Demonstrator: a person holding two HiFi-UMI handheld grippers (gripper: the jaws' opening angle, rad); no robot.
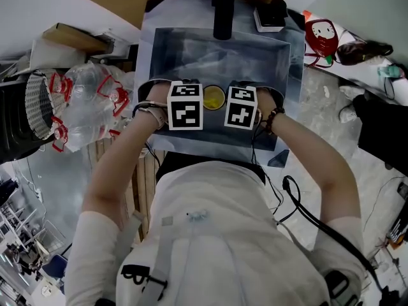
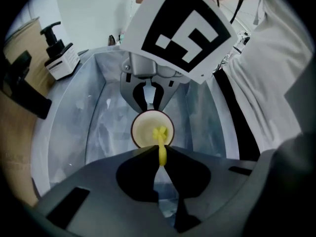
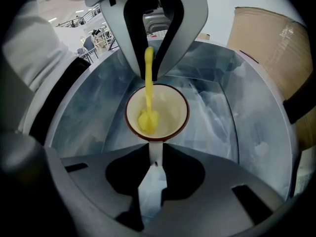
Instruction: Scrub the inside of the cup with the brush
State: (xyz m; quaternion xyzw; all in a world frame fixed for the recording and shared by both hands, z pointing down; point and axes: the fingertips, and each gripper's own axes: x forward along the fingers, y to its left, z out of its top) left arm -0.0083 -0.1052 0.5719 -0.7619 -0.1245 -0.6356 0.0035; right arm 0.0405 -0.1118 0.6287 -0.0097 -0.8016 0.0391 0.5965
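Observation:
A cream cup with a dark red rim [image 3: 157, 113] hangs over the steel sink [image 1: 268, 62]. My right gripper [image 3: 155, 159] is shut on the cup's white handle [image 3: 155, 152]. My left gripper [image 2: 161, 157] is shut on the handle of a yellow brush [image 2: 161, 149]. The brush's head [image 3: 147, 121] sits inside the cup, low against its inner wall. In the head view the two marker cubes flank the cup [image 1: 213, 97], and the jaws are hidden under them. Both grippers point steeply down and face each other across the cup.
A black tap [image 1: 223, 8] rises at the sink's far edge, with a pump bottle [image 1: 271, 14] beside it. A clear plastic bag [image 1: 89, 110] lies to the left, a red bottle [image 1: 322, 37] to the right. Cardboard [image 3: 266, 38] stands behind the sink.

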